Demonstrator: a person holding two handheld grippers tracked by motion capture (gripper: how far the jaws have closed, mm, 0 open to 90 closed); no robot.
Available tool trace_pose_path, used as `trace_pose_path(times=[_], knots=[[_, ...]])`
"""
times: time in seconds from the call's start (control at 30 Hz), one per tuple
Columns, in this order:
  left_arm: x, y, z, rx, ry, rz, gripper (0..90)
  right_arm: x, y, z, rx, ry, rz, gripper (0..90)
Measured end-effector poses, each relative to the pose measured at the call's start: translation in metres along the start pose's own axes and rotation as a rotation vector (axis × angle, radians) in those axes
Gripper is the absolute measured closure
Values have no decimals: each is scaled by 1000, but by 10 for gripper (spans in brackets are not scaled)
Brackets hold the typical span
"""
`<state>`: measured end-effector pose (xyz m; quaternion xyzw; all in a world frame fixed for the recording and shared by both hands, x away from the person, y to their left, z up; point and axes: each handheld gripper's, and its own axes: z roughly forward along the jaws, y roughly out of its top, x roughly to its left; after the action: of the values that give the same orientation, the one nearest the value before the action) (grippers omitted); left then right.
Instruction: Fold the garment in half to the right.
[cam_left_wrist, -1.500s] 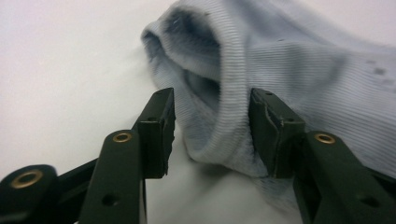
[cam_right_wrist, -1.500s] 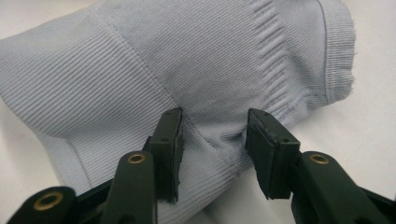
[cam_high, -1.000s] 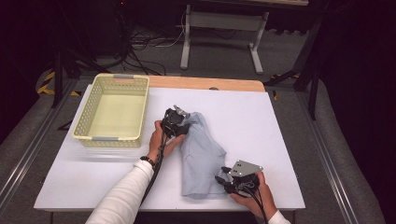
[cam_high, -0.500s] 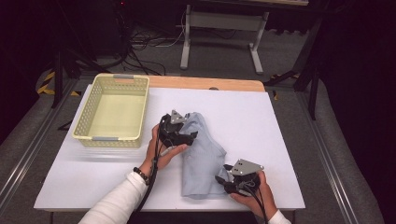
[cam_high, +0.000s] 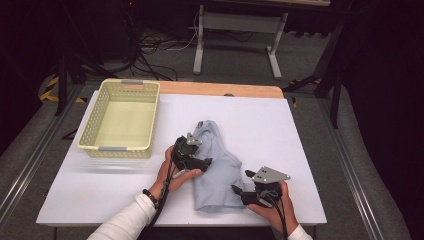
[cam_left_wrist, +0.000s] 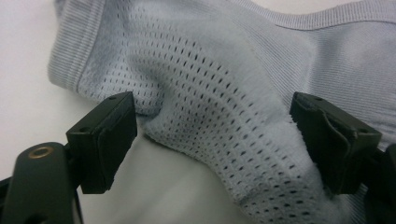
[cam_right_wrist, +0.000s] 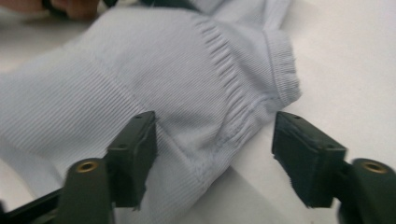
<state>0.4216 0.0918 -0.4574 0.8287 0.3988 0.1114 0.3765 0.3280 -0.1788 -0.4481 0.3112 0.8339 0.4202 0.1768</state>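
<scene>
A light blue garment (cam_high: 216, 160) lies crumpled lengthwise on the white table (cam_high: 280, 135). My left gripper (cam_high: 204, 161) rests at its left edge, about halfway along. Its jaws have just been opening, and my left gripper (cam_left_wrist: 212, 116) stands open with a raised fold of the garment's mesh (cam_left_wrist: 224, 102) between the pads. My right gripper (cam_high: 241, 183) is at the garment's near right corner. Its jaws have also just been opening. My right gripper (cam_right_wrist: 215, 135) is open astride the ribbed hem (cam_right_wrist: 243, 93), and the cloth lies slack on the table.
A pale yellow perforated basket (cam_high: 88, 134) sits at the table's left, close to my left hand. Bare white table stretches to the right of the garment and behind it. A wooden strip (cam_high: 220, 90) runs along the far edge, with stand legs and cables on the floor beyond.
My left hand has slid toward the near edge along the garment's left side. Both grippers have opened and let go of the cloth. The right hand stayed where it was.
</scene>
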Motion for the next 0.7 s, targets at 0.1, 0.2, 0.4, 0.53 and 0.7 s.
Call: trace_pose_path(times=[0.1,0.2,0.4,0.53,0.7], knots=[[2,0,1,16,-14,-10,185,0,1,3,3,26,48,194],[0,0,1,17,-22,-1,221,3,3,11,27,38,65,151],[-2,-1,0,12,-97,18,447,4,3,28,143,43,102,53],[-3,0,0,12,-134,27,572,4,4,30,160,45,103,74],[-5,0,0,14,-139,52,650,9,6,29,140,81,82,257]])
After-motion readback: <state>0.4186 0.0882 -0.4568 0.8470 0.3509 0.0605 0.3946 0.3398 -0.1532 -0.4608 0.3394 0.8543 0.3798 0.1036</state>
